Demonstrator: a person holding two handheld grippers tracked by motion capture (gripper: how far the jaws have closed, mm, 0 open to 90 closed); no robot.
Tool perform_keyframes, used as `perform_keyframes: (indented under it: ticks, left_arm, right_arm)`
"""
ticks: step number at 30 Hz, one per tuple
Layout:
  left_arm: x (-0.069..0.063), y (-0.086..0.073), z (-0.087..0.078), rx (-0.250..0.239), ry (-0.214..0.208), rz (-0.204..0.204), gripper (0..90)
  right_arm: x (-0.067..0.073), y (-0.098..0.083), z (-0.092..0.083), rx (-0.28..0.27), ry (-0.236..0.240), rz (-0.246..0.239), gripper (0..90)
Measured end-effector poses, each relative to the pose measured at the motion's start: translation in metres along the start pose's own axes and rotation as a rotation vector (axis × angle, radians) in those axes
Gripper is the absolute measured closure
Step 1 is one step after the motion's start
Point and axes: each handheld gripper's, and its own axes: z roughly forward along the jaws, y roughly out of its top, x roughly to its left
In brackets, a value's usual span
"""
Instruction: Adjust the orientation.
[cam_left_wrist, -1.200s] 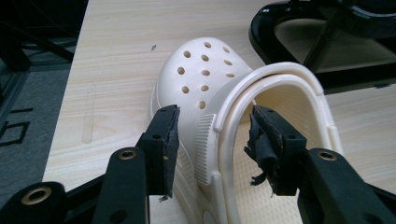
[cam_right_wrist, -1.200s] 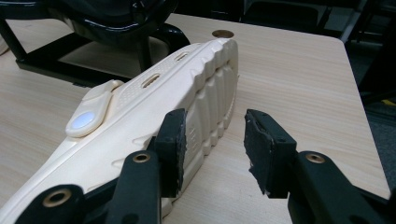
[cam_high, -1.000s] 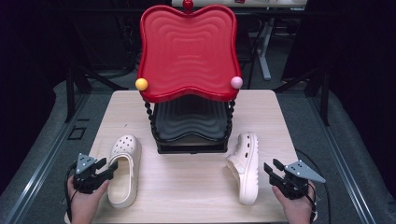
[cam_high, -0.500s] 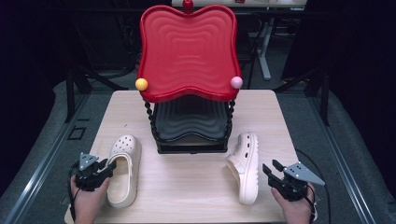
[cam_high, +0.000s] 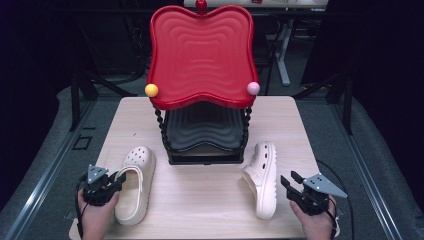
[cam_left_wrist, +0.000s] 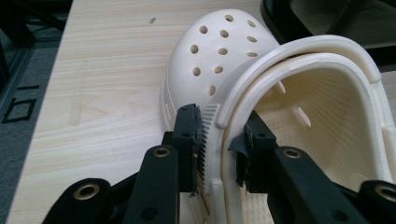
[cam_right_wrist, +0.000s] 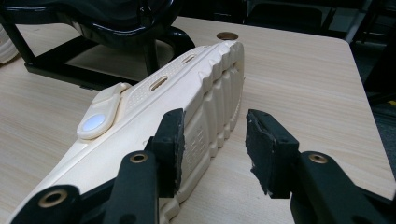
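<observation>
Two cream clogs lie on the wooden table. The left clog sits upright, toe pointing away. My left gripper is at its heel end. In the left gripper view its jaws have just been closing, and the left gripper now has its pads pressed on either side of the clog's side wall. The right clog lies on its side, sole turned right. My right gripper stands open beside it; in the right gripper view the right gripper has one jaw against the sole and the other clear of it.
A two-tier rack stands mid-table, with a red wavy top tray and a black lower shelf on beaded posts. An orange ball and a pink ball mark its front corners. Bare wood lies between the clogs.
The left gripper's jaws have narrowed from wide apart onto the left clog's side wall. The right gripper and both clogs have stayed where they were.
</observation>
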Motion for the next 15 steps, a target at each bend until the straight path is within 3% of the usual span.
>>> perform_keyframes:
  ticks: [4, 8, 13, 14, 15]
  left_arm:
    - [-0.007, 0.000, 0.002, -0.004, -0.006, 0.008, 71.6]
    - [-0.013, 0.000, 0.004, -0.017, -0.022, -0.013, 71.2]
    - [-0.019, 0.000, 0.006, -0.024, -0.043, 0.002, 69.2]
    - [-0.019, -0.001, 0.006, -0.023, -0.050, -0.004, 69.2]
    - [-0.017, -0.002, 0.006, -0.025, -0.074, -0.039, 65.0]
  right_arm:
    - [0.000, 0.000, 0.000, -0.007, 0.002, 0.003, 57.3]
    - [0.001, 0.001, 0.000, 0.005, 0.008, -0.005, 61.7]
    - [0.007, 0.003, 0.000, 0.003, 0.019, -0.019, 66.4]
    - [0.007, 0.003, 0.000, 0.003, 0.019, -0.019, 66.4]
    - [0.009, 0.004, 0.000, 0.005, 0.019, -0.030, 67.6]
